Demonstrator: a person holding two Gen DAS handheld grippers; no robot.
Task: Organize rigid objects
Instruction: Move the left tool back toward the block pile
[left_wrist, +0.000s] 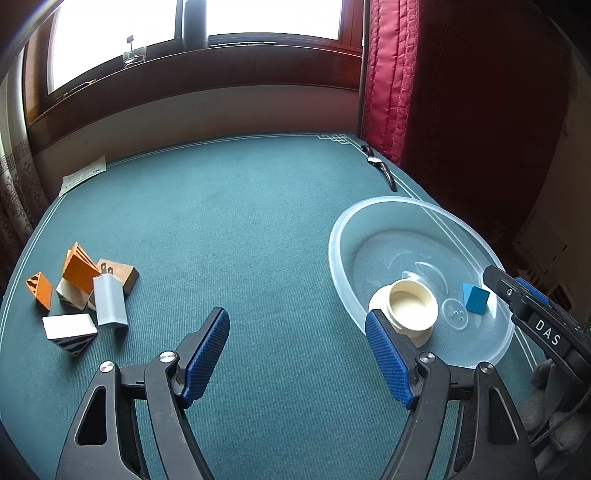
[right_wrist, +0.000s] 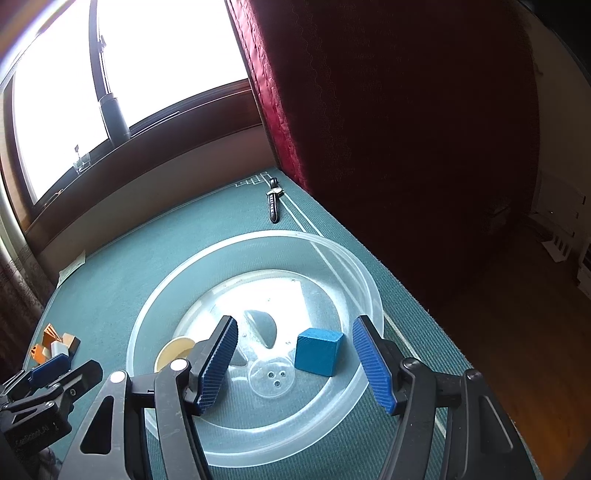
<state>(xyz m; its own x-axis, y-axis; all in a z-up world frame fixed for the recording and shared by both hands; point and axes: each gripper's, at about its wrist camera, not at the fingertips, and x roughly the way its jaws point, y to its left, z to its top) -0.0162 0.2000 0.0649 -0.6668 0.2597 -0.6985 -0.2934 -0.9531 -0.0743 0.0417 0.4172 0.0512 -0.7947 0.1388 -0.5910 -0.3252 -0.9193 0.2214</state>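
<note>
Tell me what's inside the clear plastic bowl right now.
Inside the clear bowl sit a blue block and a cream round cup. In the right wrist view a finger covers part of the cup.

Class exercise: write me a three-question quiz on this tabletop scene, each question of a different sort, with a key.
1. True or false: the blue block lies inside the clear bowl.
2. Which gripper holds something? A. left gripper B. right gripper C. neither
3. Fill in: the pile of blocks still on the mat lies on the ____ side of the left wrist view.

Key: 1 true. 2 C, both stand open and empty. 3 left.
</note>
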